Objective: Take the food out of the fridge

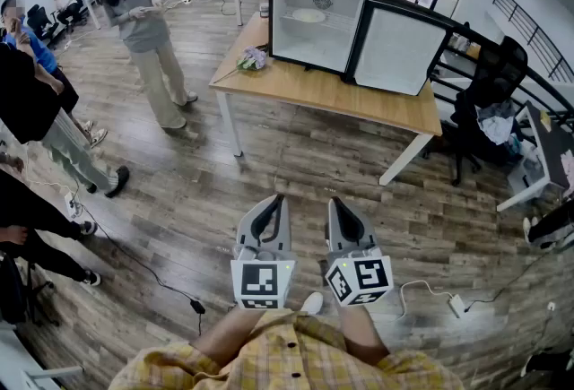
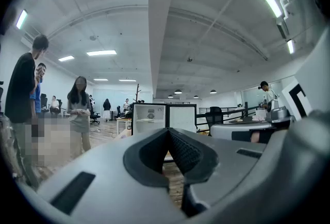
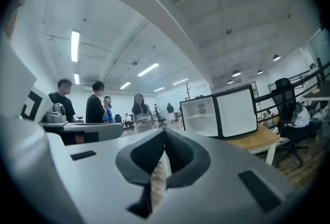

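A small black fridge (image 1: 314, 16) stands on a wooden table (image 1: 323, 91) across the room, its door (image 1: 399, 50) swung open to the right. On its white shelf lies a pale plate of food (image 1: 308, 15). My left gripper (image 1: 274, 201) and right gripper (image 1: 334, 203) hover side by side over the floor close to my body, far from the fridge, both shut and empty. The left gripper view shows its jaws (image 2: 168, 131) closed, with the fridge (image 2: 149, 117) small beyond them. The right gripper view shows closed jaws (image 3: 164, 131) and the fridge (image 3: 202, 114) to the right.
A person (image 1: 143, 21) stands left of the table, and more people stand along the left edge. A small bundle (image 1: 253, 59) lies on the table's left corner. A black office chair (image 1: 480, 110) sits right of the table. A cable with an adapter (image 1: 456, 304) lies on the floor.
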The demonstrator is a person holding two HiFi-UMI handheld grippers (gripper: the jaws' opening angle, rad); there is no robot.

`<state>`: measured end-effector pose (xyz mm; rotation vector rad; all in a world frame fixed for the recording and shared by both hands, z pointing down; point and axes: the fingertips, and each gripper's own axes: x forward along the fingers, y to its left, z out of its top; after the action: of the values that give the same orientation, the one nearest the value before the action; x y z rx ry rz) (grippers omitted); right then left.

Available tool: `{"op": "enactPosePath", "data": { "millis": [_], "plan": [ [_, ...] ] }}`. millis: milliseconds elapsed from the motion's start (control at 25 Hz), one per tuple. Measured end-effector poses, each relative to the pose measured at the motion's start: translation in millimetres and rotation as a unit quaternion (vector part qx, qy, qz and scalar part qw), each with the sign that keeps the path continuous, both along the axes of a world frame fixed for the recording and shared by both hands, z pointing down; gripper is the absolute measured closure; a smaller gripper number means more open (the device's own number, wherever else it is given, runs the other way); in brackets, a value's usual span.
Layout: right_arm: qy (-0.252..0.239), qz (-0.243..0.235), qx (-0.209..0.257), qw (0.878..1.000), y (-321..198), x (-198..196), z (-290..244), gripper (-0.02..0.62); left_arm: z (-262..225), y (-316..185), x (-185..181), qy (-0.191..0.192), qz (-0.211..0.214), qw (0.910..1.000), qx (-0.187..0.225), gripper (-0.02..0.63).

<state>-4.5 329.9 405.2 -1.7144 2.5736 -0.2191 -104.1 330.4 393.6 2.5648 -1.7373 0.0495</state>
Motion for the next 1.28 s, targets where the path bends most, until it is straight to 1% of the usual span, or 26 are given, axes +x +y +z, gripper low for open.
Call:
{"op": "enactPosePath", "data": {
  "millis": [400,600,800,1000,1280],
  "plan": [
    [0.006,-0.002,0.008,1.0,4.5,8.4,-1.1,0.589,2.2,4.7,15.4,-0.006,0.003,1.0,0.001,0.598],
    [-0.004,-0.003,0.008,1.0,3.2,17.4,0.6,0.589,5.6,5.2,20.4,-0.015,-0.003,0.9999,-0.005,0.598],
    [-0.013,-0.003,0.006,1.0,1.5,33.4,3.8,0.589,7.5,5.7,35.5,-0.02,-0.002,0.9998,-0.007,0.598],
    [-0.012,-0.007,0.005,1.0,0.6,59.3,5.1,0.589,7.0,5.8,62.1,-0.026,-0.006,0.9996,-0.005,0.598],
    [-0.008,-0.012,0.012,1.0,-7.7,95.9,6.0,0.589,7.6,2.2,94.8,-0.035,-0.026,0.999,0.001,0.598]
  ]
}}
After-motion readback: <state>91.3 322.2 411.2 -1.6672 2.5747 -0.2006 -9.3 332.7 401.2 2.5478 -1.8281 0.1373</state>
